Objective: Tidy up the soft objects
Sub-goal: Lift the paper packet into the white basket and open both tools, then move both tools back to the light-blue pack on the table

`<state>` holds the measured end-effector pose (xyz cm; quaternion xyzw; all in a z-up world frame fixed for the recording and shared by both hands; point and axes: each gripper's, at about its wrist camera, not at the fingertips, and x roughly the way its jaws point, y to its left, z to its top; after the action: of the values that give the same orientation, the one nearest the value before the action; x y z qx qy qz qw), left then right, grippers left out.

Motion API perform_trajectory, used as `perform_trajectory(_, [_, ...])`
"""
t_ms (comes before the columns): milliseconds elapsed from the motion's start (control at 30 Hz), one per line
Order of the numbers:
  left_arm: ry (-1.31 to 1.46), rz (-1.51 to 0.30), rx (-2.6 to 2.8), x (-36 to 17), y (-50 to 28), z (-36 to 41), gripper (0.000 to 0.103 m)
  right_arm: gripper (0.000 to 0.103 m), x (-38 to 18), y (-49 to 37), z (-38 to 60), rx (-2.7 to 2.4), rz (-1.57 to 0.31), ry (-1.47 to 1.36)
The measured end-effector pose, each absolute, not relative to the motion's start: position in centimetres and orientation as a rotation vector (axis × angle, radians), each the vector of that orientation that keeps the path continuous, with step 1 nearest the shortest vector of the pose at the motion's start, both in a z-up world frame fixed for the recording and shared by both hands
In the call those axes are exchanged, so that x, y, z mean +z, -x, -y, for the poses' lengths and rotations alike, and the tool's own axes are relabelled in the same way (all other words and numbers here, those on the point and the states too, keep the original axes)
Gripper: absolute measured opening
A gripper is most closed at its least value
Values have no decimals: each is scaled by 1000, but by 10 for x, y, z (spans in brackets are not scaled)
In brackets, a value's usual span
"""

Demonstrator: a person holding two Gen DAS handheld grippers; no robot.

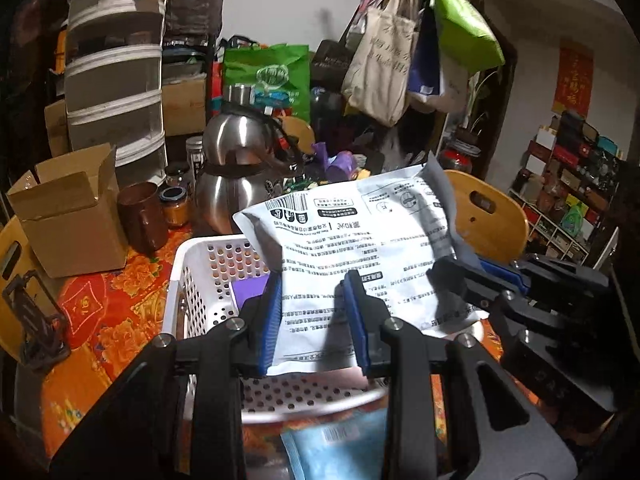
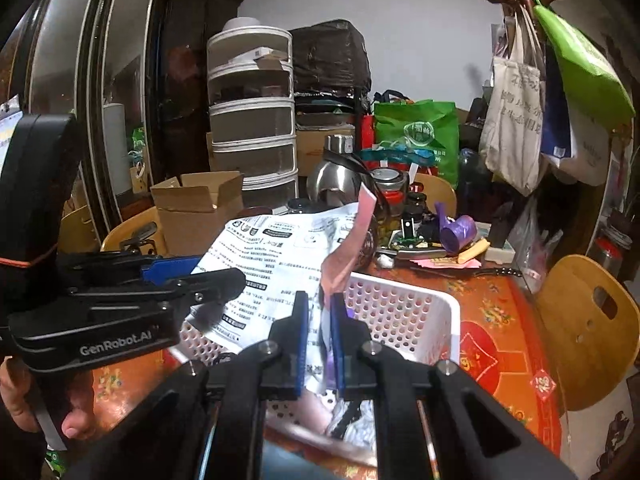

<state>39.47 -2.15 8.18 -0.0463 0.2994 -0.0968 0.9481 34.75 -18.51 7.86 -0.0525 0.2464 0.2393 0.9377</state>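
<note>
Light, floppy white pouch [image 1: 360, 248] over basket [image 1: 188, 256] at bench edge: right gripper [image 2: 320, 340] pinching its corner, left gripper [image 1: 316, 320] slack alongside.

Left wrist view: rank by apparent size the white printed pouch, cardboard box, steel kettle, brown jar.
1. White printed pouch, though it is nearest the camera, so inflated.
2. Open cardboard box and round stainless steel kettle look about alike; not ranking them.
3. Dark brown cylindrical jar, smallest.
</note>
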Motion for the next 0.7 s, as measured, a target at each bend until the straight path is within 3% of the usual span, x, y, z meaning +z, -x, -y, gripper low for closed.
perform_trajectory(200, [135, -635, -177, 57, -424, 9, 33, 11, 52, -375, 177, 464, -553, 133])
perform_trajectory(267, [161, -659, -177, 45, -431, 2, 50, 11, 41, -382, 176, 435, -587, 149])
perform_trajectory(300, [156, -661, -167, 40, -431, 0, 62, 17, 35, -384, 177, 424, -600, 147])
perform_trajectory(333, [145, -659, -160, 36, -430, -2, 67, 24, 29, -388, 180, 418, -624, 138])
perform_trajectory(367, [133, -657, -157, 32, -429, -3, 73, 44, 24, -390, 183, 413, -634, 127])
perform_trajectory(400, [125, -657, -154, 29, -429, -3, 74, 58, 21, -390, 185, 400, -633, 121])
perform_trajectory(433, [124, -660, -152, 27, -429, -4, 74, 60, 19, -390, 188, 385, -626, 121])
perform_trajectory(700, [133, -691, -132, 8, -424, -13, 77, 63, 13, -384, 193, 385, -631, 112])
